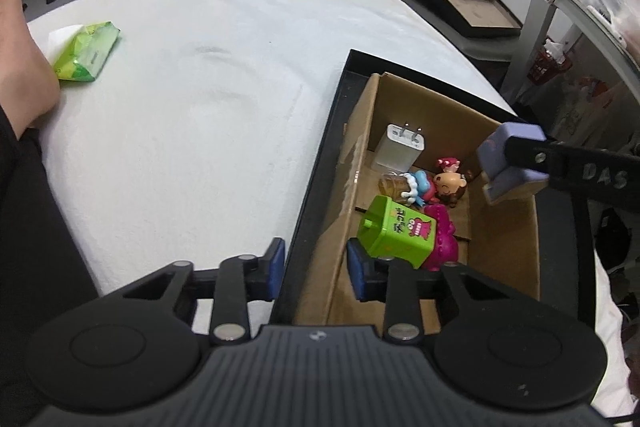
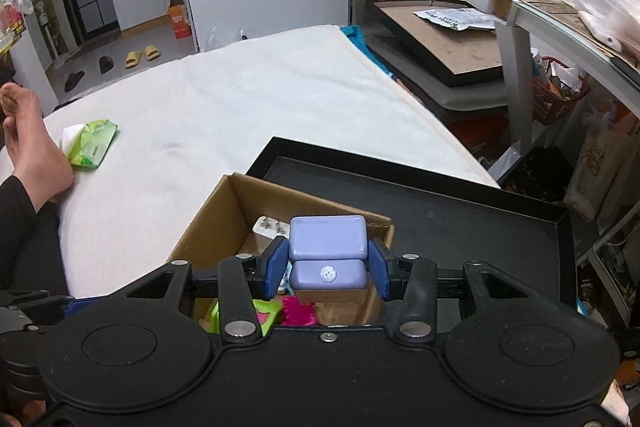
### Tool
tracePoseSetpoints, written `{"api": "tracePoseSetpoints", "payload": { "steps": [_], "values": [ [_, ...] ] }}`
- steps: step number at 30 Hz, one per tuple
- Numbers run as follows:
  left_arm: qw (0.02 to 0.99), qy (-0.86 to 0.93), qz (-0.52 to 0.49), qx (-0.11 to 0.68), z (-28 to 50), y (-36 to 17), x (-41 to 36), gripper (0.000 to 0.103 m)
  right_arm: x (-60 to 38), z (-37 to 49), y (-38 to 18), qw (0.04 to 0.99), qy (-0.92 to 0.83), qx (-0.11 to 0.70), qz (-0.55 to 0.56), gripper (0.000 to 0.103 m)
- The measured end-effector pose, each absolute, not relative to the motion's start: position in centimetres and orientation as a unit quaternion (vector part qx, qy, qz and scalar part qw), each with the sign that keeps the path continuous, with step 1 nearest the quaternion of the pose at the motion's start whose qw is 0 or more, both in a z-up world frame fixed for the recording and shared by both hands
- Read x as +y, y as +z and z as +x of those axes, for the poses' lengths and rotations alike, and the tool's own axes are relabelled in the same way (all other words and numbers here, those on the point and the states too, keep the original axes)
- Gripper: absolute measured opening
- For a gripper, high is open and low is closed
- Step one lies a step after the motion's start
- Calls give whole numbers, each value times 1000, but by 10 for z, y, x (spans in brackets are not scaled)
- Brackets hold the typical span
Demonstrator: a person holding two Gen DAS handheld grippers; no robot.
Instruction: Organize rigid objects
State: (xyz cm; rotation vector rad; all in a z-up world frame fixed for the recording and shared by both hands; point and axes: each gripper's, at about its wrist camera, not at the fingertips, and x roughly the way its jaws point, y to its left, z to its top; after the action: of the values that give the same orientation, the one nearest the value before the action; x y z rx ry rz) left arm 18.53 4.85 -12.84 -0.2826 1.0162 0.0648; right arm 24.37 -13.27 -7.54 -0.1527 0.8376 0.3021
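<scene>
An open cardboard box (image 1: 505,255) sits inside a black tray (image 1: 320,183) on the white bed. It holds a white plug charger (image 1: 400,148), a small doll figure (image 1: 438,185), a green toy carton (image 1: 394,232) and a magenta toy (image 1: 445,241). My left gripper (image 1: 317,269) straddles the tray's near rim and the box wall, with its blue pads (image 1: 276,265) against them. My right gripper (image 2: 328,263) is shut on a lavender block toy (image 2: 328,253) with a white paw mark. It hangs over the box's right side, where the left wrist view also catches the lavender toy (image 1: 506,167).
A green tissue pack (image 1: 86,52) lies on the white sheet (image 1: 208,75) at the far left, beside a person's bare foot (image 2: 30,147). Right of the bed stand a flat black-framed carton (image 2: 448,39), a glass-topped shelf (image 2: 560,19) and a red basket (image 2: 558,95).
</scene>
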Motion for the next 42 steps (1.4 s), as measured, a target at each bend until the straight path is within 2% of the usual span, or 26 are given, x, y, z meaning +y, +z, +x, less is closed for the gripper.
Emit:
{"api": "tracePoseSetpoints", "payload": {
  "steps": [1,3,7,10,18,26,37,42],
  "values": [
    [864,27,-140,483,185,-128,48,23,-129,243,-77,899,146,405,-78,43],
    [862,15,-156,483,184,-129,48,10,-124,241,-79,898,144,408,-87,43],
    [864,8,-162,477,181,-129,46,10,-116,242,-87,889,126,428,-104,44],
    [864,10,-162,476,180,-127,46,10,-116,238,-83,896,109,418,-107,52],
    [862,7,-142,487,182,-124,44,10,-131,223,-68,902,107,410,-81,52],
    [865,10,-114,489,176,-105,40,10,-156,214,-56,908,99,405,-45,58],
    [879,26,-64,473,162,-86,27,13,-178,190,-39,919,112,379,-11,78],
    [878,40,-58,473,159,-80,28,13,-186,182,-41,919,118,376,-2,79]
  ]
}}
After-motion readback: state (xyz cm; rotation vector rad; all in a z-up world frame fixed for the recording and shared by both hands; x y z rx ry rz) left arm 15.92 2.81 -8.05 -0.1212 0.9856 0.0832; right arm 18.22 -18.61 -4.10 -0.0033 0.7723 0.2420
